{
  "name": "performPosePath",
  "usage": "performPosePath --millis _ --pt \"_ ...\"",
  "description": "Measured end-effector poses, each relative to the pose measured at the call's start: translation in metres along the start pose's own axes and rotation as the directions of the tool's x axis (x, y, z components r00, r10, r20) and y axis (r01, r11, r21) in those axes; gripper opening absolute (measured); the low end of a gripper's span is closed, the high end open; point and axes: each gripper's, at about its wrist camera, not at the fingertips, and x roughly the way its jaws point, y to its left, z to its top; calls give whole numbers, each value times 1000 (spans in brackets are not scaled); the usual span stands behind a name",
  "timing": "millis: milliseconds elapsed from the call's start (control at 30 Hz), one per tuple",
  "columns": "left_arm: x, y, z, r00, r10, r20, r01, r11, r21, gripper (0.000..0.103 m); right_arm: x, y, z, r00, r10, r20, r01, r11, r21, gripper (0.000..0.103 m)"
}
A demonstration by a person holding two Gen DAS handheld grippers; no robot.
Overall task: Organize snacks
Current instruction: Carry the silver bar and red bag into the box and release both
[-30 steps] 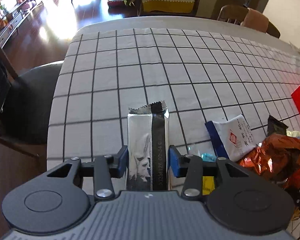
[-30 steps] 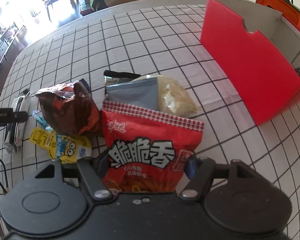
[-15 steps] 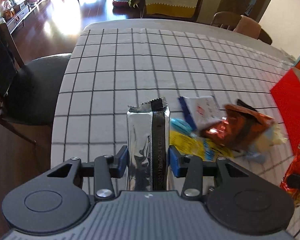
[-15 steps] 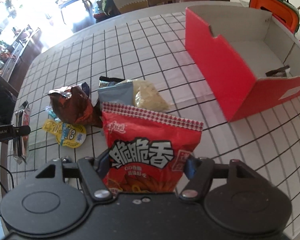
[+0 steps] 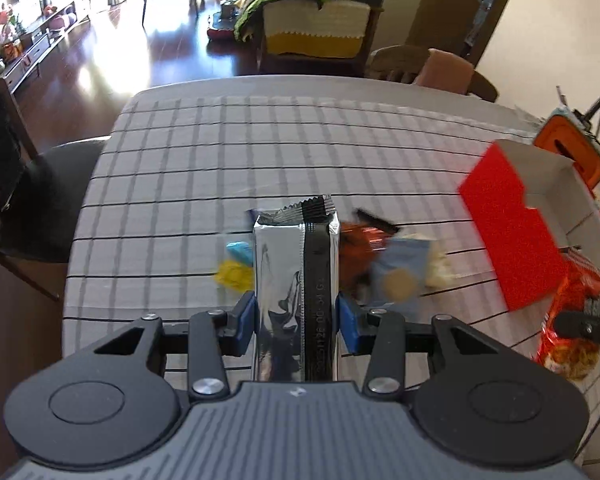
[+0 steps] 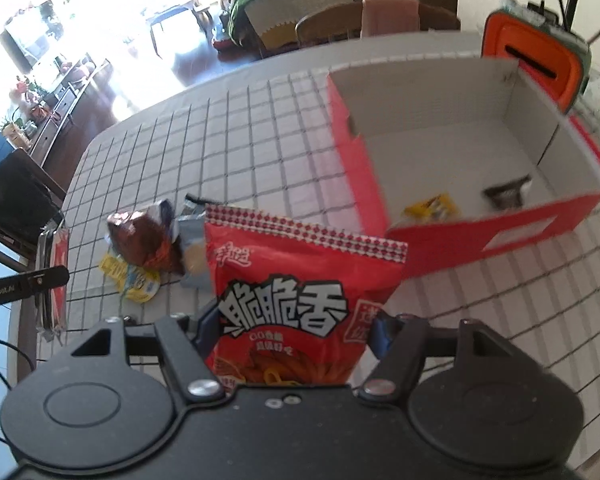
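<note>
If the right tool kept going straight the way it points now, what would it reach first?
Probably the near red wall of the cardboard box, or the checked tablecloth just before it. The right tool, shut on the red snack bag, aims there, but the bag hides the line and depth is unclear.

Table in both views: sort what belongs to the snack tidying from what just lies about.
Job:
- silver foil packet with black seam, clamped in left tool
- red crisp bag, clamped in right tool
- red cardboard box
- loose brown and yellow packets

Lying about:
- orange container
- dark chair
</note>
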Motion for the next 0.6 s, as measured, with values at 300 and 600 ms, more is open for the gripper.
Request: performPosePath --millis 300,600 --pt "-12 -95 19 997 -57 60 55 998 37 42 -24 -60 39 999 1 49 2 997 -72 69" --pt "3 -193 47 993 -103 64 99 992 72 42 -33 -124 68 995 -4 100 15 994 -104 69"
